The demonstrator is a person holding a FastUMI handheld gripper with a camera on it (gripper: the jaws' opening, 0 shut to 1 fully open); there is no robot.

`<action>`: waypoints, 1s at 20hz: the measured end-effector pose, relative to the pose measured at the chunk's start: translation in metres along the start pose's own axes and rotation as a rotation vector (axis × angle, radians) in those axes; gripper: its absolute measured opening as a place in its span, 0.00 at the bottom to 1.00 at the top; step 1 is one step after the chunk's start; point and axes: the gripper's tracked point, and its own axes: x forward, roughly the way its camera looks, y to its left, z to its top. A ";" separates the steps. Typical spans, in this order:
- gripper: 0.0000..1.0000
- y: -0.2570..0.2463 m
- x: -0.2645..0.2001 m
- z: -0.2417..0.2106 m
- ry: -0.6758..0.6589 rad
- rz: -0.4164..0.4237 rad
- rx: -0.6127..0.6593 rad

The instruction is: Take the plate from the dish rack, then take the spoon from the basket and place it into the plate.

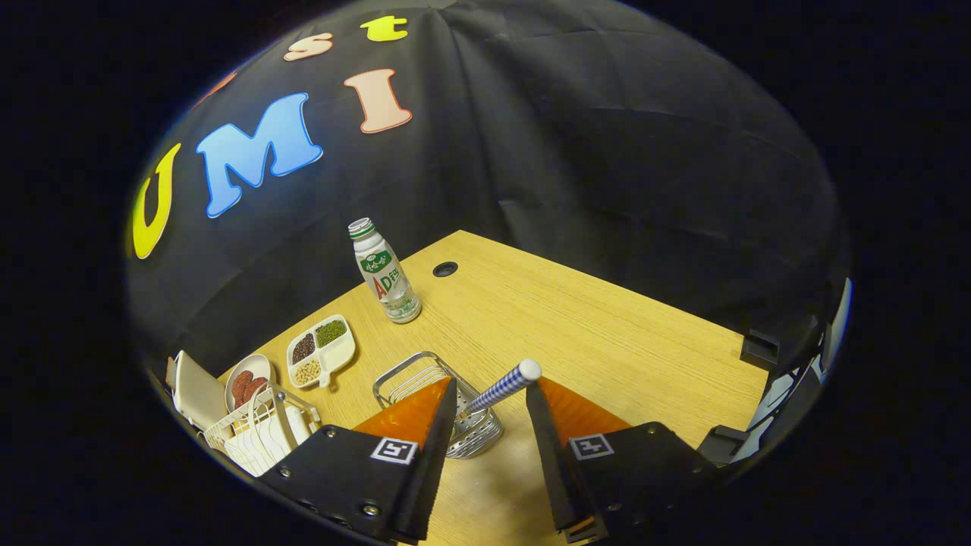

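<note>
A spoon [501,387] with a blue-and-white checked handle and a white end leans in a metal wire basket [404,374] on the wooden table. Its handle rises between my fingers, closer to the left one. My gripper [491,383] is open, its fingers on either side of the handle and neither pressing on it. The basket sits just ahead of and partly under the left finger, which hides the spoon's bowl. A white wire dish rack [258,425] stands far to the left with white ware in it; I cannot tell whether that is the plate.
Beyond the basket stand a small bottle [384,273] and a white divided dish [321,350] of beans. A small dish [246,381] of red pieces lies next to the rack. The table [607,334] has a cable hole [445,268] near its far edge.
</note>
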 end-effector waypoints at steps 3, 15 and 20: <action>0.56 -0.004 0.009 0.001 0.002 -0.021 -0.001; 0.00 0.042 0.013 0.021 -0.057 0.107 -0.021; 0.00 0.059 0.014 0.027 -0.074 0.108 -0.087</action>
